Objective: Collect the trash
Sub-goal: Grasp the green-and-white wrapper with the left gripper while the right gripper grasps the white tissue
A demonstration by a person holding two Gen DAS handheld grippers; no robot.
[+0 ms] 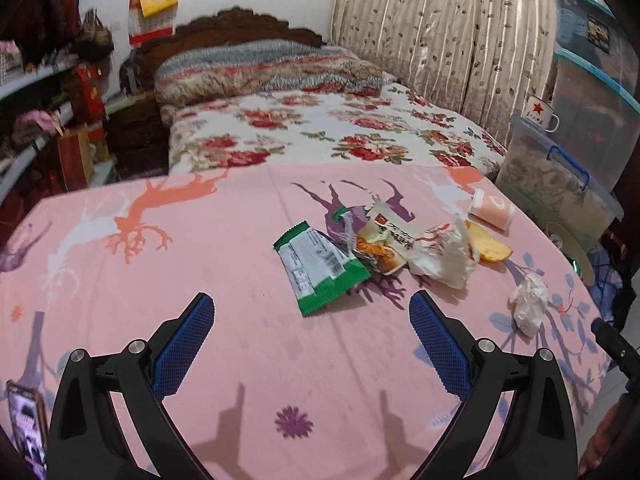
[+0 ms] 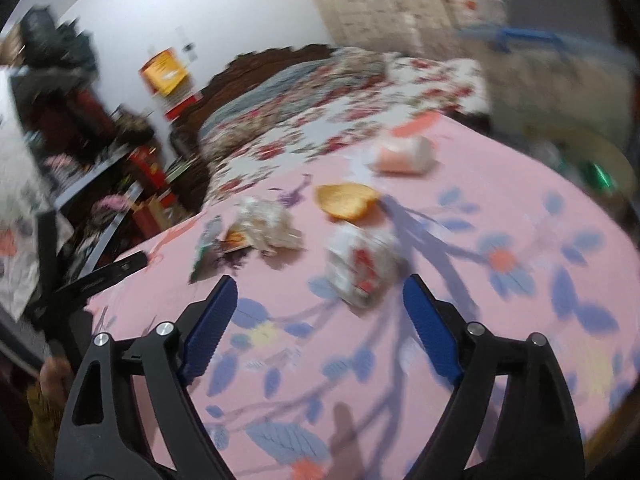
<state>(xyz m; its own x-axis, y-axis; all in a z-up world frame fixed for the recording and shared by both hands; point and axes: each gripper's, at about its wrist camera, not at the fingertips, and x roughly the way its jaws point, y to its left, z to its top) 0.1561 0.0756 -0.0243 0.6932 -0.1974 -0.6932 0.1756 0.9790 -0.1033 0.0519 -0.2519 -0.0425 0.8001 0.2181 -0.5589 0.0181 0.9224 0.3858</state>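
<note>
On the pink tablecloth (image 1: 180, 280) lies a heap of trash: a green and white wrapper (image 1: 320, 268), a yellow snack packet (image 1: 380, 244), a crumpled white wrapper (image 1: 444, 256), an orange peel (image 1: 488, 246) and a tipped pink cup (image 1: 492, 210). A crumpled white paper ball (image 1: 528, 304) lies apart at the right. My left gripper (image 1: 311, 297) is open just short of the green wrapper, holding nothing. In the blurred right wrist view my right gripper (image 2: 320, 280) is open, with the paper ball (image 2: 360, 268) just beyond its fingertips, untouched. The peel (image 2: 346, 200) and cup (image 2: 400, 154) lie farther off.
A bed with a floral cover (image 1: 320, 132) stands behind the table, with curtains (image 1: 440, 32) beyond it. Stacked plastic boxes (image 1: 560, 176) with a mug (image 1: 540, 112) are at the right, cluttered shelves (image 1: 48, 120) at the left. A phone (image 1: 24, 420) lies at the near left edge.
</note>
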